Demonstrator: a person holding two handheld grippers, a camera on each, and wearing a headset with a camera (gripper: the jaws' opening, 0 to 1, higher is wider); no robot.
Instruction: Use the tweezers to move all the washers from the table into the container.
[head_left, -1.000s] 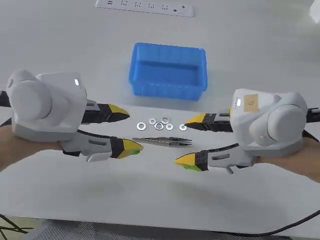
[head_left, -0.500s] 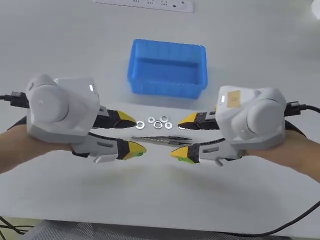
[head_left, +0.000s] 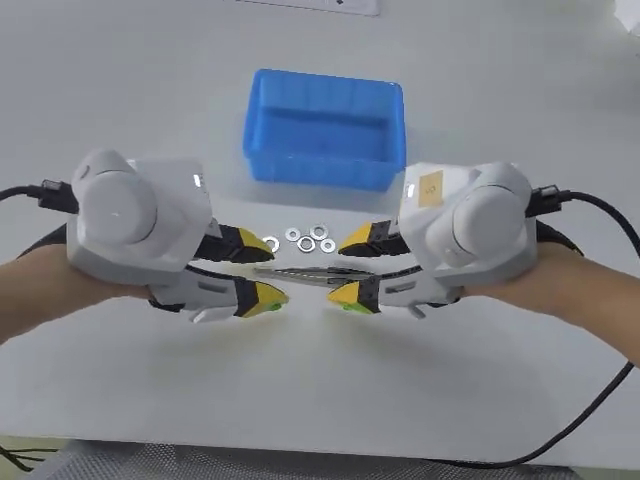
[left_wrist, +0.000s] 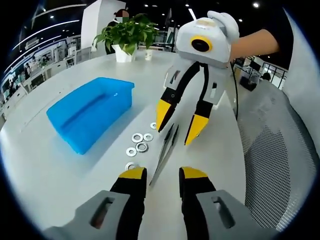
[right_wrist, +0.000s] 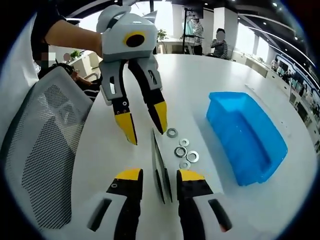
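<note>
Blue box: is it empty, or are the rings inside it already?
Empty. The blue box has a bare floor, and the washers lie on the table in front of it.

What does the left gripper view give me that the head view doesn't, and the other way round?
Left gripper view adds a potted plant far along the table and a mesh chair at the table's edge. Head view adds a power strip beyond the blue container and a cable trailing from the right claw. Shared: container, washers, and tweezers lying between left claw and right claw, both open.
</note>
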